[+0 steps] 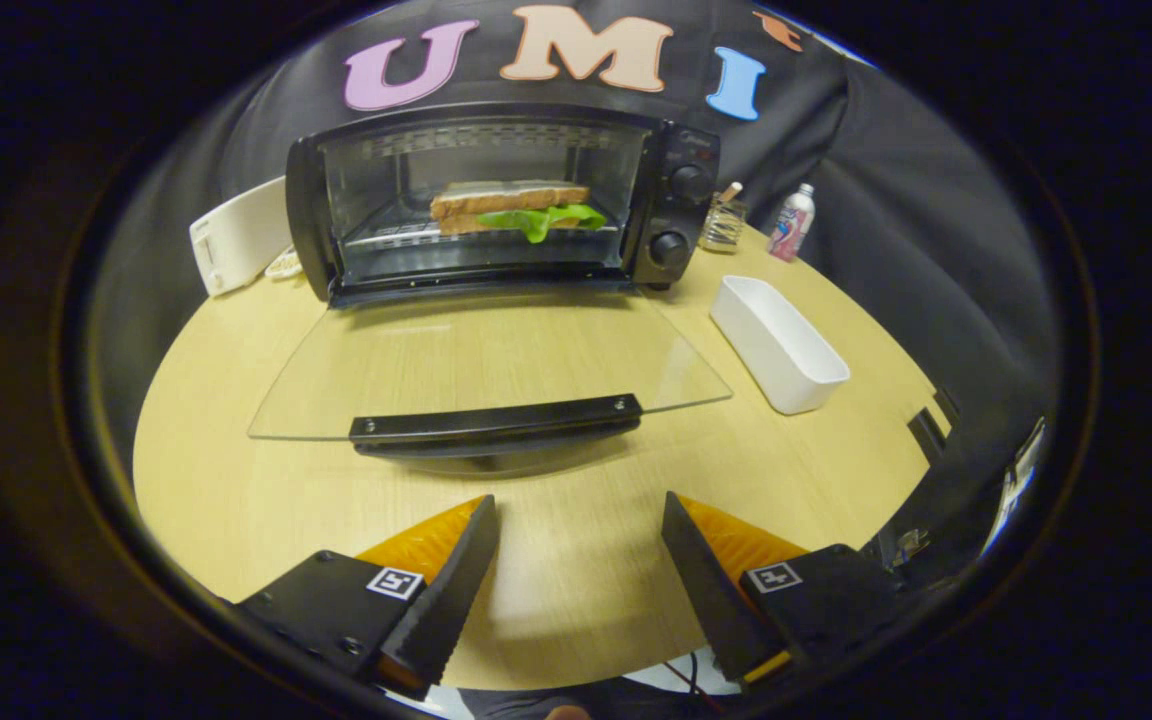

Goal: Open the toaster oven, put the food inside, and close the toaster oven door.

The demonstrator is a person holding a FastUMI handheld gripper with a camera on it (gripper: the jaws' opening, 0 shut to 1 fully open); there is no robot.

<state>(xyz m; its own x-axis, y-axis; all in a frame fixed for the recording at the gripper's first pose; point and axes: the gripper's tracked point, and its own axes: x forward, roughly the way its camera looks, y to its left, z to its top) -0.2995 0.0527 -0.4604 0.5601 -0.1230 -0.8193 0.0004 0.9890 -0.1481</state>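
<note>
The gripper (576,560) hangs spread and empty over the table (236,480). At twelve o'clock, just ahead of its fingers, the glass door's black handle (496,420) runs crosswise, nine to three. Beyond it, the sandwich (516,208) sits on the toaster oven (671,200) rack.

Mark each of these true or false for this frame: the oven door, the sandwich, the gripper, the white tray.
1. The toaster oven door is shut. False: it lies folded down, open.
2. The sandwich sits on the rack inside the oven. True.
3. The gripper is shut on the door handle. False: its fingers are spread and empty, short of the handle.
4. A white tray stands on the table beside the open door. True.
</note>
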